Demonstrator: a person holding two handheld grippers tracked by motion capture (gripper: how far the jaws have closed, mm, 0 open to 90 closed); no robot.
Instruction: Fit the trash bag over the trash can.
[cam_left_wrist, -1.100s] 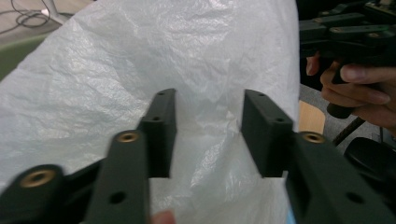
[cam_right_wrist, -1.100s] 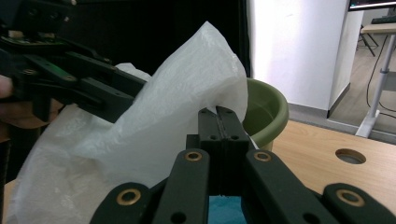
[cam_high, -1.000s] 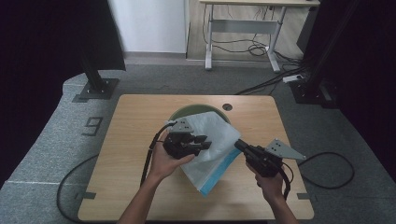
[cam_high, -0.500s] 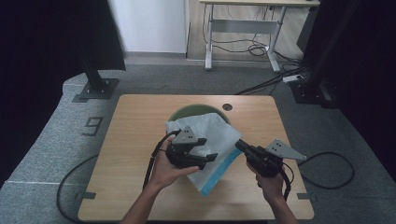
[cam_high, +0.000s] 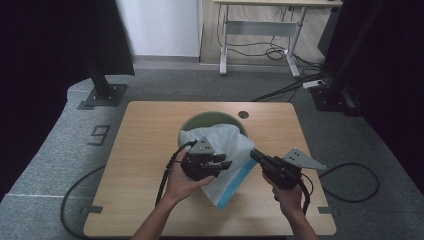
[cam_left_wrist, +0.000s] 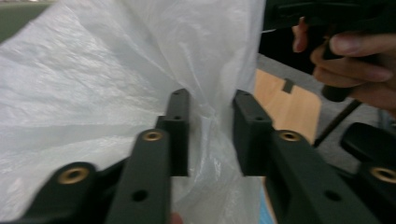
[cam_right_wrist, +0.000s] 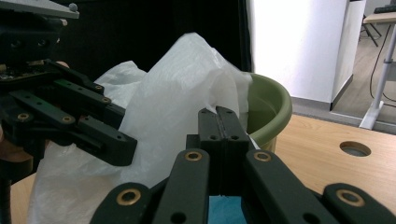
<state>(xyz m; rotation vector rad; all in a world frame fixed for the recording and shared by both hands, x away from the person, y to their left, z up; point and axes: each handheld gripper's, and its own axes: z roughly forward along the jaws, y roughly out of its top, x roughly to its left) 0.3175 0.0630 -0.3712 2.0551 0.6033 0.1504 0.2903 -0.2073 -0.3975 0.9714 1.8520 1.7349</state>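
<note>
High view: a white plastic bag (cam_high: 220, 150) with a blue strip lies half in the green bowl (cam_high: 200, 121) and half on the bench (cam_high: 145, 150). Right gripper (cam_right_wrist: 223, 122) is pressed together, pinching the bag's edge near the bowl rim. Left gripper (cam_left_wrist: 211, 133) has just been closing; its jaws stand slightly apart with a fold of the bag between them, the pads not clearly pressing it.
</note>
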